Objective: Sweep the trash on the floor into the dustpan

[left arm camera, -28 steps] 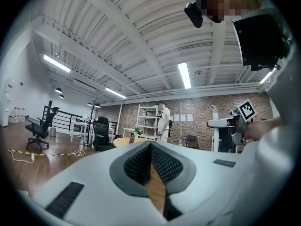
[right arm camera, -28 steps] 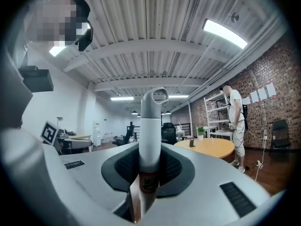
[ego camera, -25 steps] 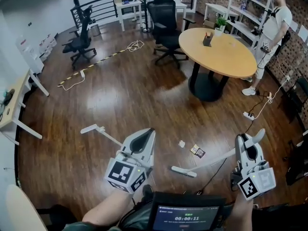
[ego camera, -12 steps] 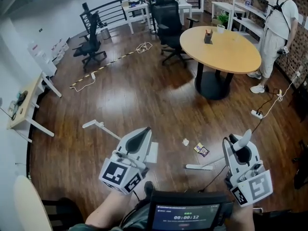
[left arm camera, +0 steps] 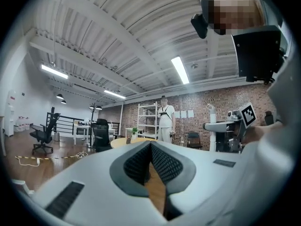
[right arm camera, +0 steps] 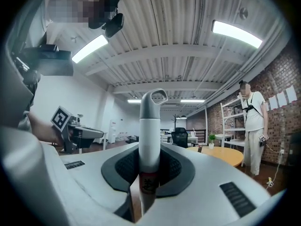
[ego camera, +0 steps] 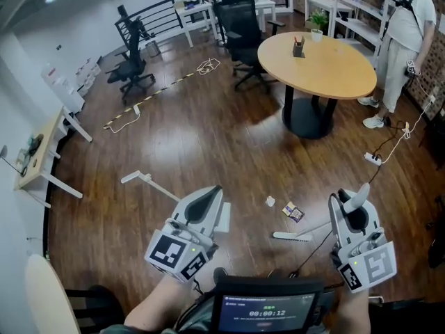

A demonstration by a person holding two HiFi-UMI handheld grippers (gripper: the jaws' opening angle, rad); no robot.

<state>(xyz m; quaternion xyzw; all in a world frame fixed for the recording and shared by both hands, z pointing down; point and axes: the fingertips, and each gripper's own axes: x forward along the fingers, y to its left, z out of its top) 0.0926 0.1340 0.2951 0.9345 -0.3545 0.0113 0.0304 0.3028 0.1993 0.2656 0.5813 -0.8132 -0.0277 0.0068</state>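
Two bits of trash lie on the wood floor: a small white crumpled scrap [ego camera: 270,201] and a dark packet [ego camera: 293,212]. My right gripper [ego camera: 352,205] is shut on the white broom handle [right arm camera: 149,140], which rises upright between its pads. The broom head [ego camera: 292,236] rests on the floor just in front of the packet. The white dustpan's long handle [ego camera: 147,181] runs in from the left and vanishes under my left gripper [ego camera: 206,202]; a pale panel [ego camera: 223,218] shows beside it. The left gripper's jaws meet at the tips [left arm camera: 150,147], with nothing visible between them.
A round wooden table [ego camera: 316,65] stands ahead on the right, with a person [ego camera: 407,19] beyond it. Black office chairs [ego camera: 240,19] [ego camera: 132,65] stand at the back. A power strip with cables [ego camera: 372,158] lies on the right and a striped cable cover [ego camera: 156,89] on the left. A desk [ego camera: 35,152] stands far left.
The broom head has slid right across the floor to sit just below the dark packet. My right gripper came in with it. The left gripper has hardly moved.
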